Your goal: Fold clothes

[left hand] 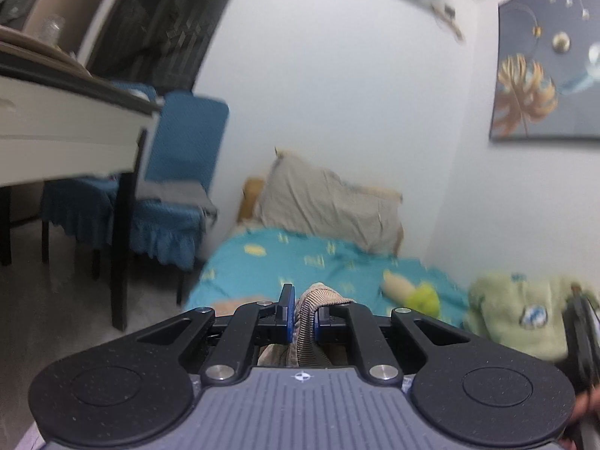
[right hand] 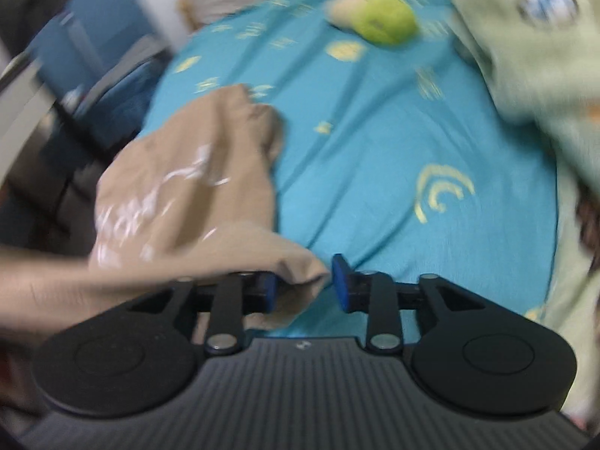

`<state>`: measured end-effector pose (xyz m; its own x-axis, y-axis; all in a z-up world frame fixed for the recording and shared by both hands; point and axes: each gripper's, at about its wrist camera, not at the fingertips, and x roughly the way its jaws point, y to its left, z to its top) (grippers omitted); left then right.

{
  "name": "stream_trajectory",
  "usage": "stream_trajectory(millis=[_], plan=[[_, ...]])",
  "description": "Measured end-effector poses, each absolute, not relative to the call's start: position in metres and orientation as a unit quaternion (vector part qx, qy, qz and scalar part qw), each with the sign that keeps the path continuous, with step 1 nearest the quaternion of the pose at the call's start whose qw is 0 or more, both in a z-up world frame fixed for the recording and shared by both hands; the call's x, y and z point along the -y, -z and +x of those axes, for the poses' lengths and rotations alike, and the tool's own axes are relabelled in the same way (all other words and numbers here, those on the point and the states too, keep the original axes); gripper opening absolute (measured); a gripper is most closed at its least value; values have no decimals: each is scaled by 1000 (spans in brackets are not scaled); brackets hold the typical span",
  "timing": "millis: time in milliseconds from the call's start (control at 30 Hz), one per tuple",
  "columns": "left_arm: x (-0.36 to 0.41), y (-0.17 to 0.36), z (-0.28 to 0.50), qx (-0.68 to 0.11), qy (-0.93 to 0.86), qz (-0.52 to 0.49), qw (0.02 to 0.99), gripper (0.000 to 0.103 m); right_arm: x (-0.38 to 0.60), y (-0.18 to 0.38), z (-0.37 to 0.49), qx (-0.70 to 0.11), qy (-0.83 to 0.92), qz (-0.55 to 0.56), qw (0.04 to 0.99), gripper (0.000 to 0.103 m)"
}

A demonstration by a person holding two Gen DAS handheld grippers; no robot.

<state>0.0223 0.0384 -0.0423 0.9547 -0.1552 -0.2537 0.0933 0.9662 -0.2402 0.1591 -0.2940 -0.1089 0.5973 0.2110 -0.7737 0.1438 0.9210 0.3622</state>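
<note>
A tan garment with white print (right hand: 187, 172) lies on the left part of a teal bed sheet (right hand: 375, 150). My left gripper (left hand: 303, 317) is shut on the garment's ribbed edge (left hand: 311, 311) and holds it lifted above the bed. My right gripper (right hand: 304, 285) is open; a fold of the tan garment lies between its fingers, against the left one. A bare forearm (right hand: 56, 292) crosses in from the left of the right wrist view. The right wrist view is motion-blurred.
A light green garment (left hand: 521, 311) lies at the bed's right side, also in the right wrist view (right hand: 525, 56). A yellow-green plush toy (right hand: 378, 17) and a grey pillow (left hand: 330, 202) sit further up the bed. A blue-covered chair (left hand: 172, 195) and a table (left hand: 75, 112) stand left of the bed.
</note>
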Motion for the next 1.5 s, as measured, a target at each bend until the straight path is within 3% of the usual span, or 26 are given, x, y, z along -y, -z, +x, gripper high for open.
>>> stream_trajectory(millis=[133, 300, 467, 700, 967, 1100, 1367, 1500], plan=[[-31, 55, 36, -170, 76, -107, 977, 10, 290, 97, 142, -418, -30, 203, 885, 88], [-25, 65, 43, -187, 76, -95, 975, 10, 285, 82, 120, -380, -44, 210, 900, 86], [-27, 66, 45, -190, 68, -100, 974, 10, 260, 60, 97, -328, -87, 115, 934, 86], [-31, 62, 45, -186, 65, -115, 974, 10, 187, 75, 84, -333, -201, -16, 921, 85], [-33, 54, 37, -157, 56, -121, 979, 10, 153, 107, 100, -359, -104, -53, 926, 85], [-39, 49, 32, -137, 45, -137, 980, 9, 182, 108, 96, -387, -32, -5, 921, 85], [-31, 45, 28, -136, 58, -116, 982, 9, 243, 73, 70, -316, 43, 124, 939, 85], [-22, 44, 25, -127, 55, -97, 986, 9, 237, 100, 90, -392, 33, 122, 911, 85]])
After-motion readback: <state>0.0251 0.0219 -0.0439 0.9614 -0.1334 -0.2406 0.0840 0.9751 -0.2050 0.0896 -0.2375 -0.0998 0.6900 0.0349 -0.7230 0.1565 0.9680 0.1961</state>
